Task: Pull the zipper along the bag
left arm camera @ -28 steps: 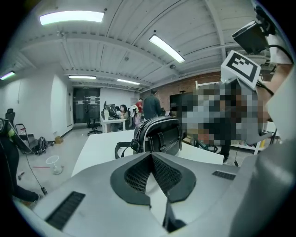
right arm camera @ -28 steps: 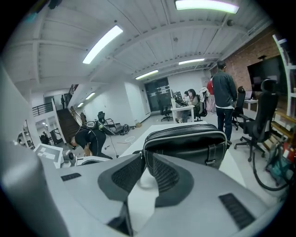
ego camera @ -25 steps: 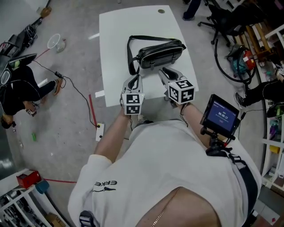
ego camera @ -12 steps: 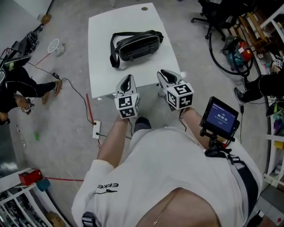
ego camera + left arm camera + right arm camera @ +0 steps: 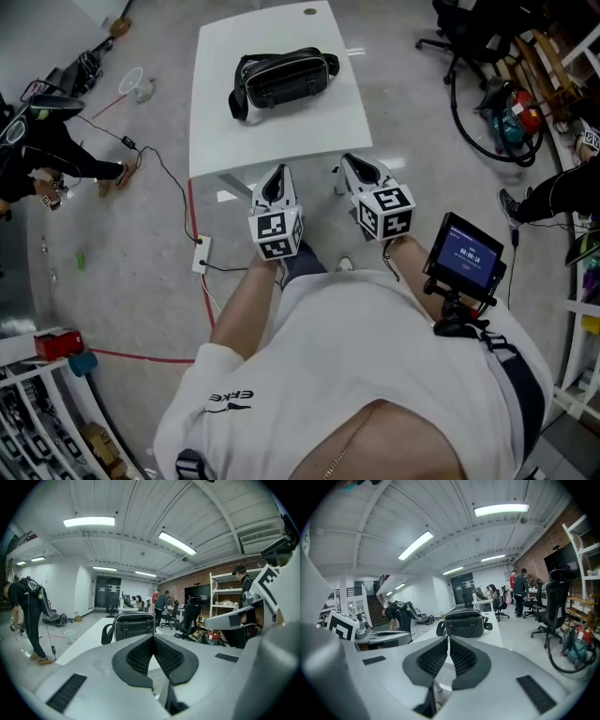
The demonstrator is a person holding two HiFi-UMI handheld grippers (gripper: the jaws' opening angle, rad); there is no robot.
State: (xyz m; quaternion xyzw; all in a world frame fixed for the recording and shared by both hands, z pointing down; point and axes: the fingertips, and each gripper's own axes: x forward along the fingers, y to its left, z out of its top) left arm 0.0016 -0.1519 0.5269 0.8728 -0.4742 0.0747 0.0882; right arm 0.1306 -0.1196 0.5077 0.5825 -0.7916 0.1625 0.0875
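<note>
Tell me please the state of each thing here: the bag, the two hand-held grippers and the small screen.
bag, lying on the white table, untouched; open or closed, too small to judge.
left hand-held gripper, shut, empty, apart from the bag.
right hand-held gripper, jaws have just been closing, now together, nothing between them.
small screen, lit.
</note>
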